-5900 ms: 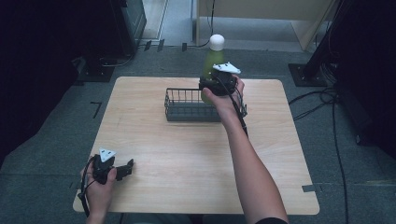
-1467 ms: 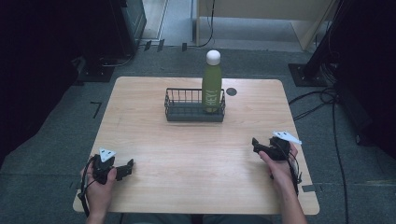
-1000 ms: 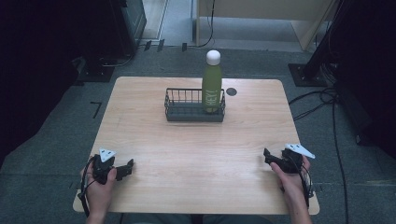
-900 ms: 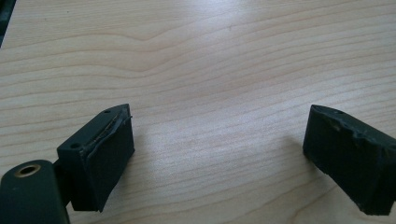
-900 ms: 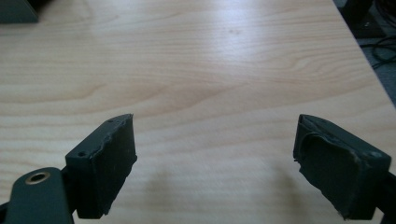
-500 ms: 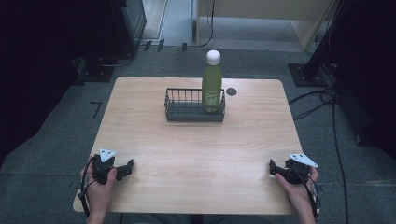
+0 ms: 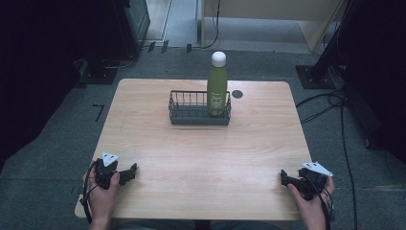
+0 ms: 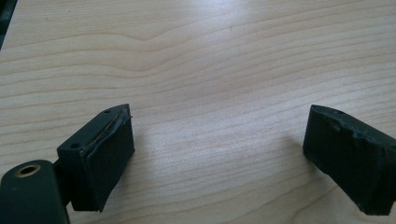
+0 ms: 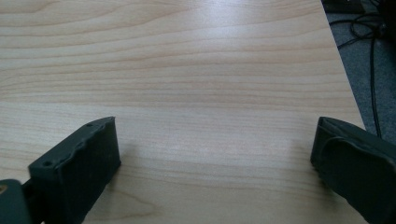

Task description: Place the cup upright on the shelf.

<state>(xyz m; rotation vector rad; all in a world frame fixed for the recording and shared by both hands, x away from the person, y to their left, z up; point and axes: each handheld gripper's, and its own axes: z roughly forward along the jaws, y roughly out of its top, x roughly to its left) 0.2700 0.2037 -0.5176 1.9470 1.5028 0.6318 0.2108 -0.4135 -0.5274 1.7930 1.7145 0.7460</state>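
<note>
1. Right gripper view showed me the right gripper (image 9: 212,163) with its fingers (image 9: 74,172) spread wide over bare wood; they had just been opening, and nothing lay between them.
2. From the left gripper view, the left gripper (image 8: 219,158) also had its fingers (image 8: 100,161) spread wide, with only the worktop (image 8: 210,70) grain between and beneath them, and nothing held.
3. On the high view I saw the left gripper (image 7: 125,174) near the worktop's near left corner and the right gripper (image 7: 287,179) near the near right corner, well apart from each other, each in a hand coming in from the bottom edge.
4. At the far middle of the worktop (image 7: 201,153) the green bottle (image 7: 217,85) stood upright with its white cap on, inside the right end of the dark wire basket (image 7: 191,108). Both grippers were well apart from it, and open wood lay between.
5. Just beside the basket's far right corner I noted a small dark round spot (image 7: 237,94) on the worktop; I could not tell what it was.
6. Cables (image 7: 330,103) ran over the grey floor to the right of the worktop.
7. Basket wires hid the bottle's foot, the lettering on the bottle was too small for me to read with certainty, and the picture's bottom edge cut off both forearms.
</note>
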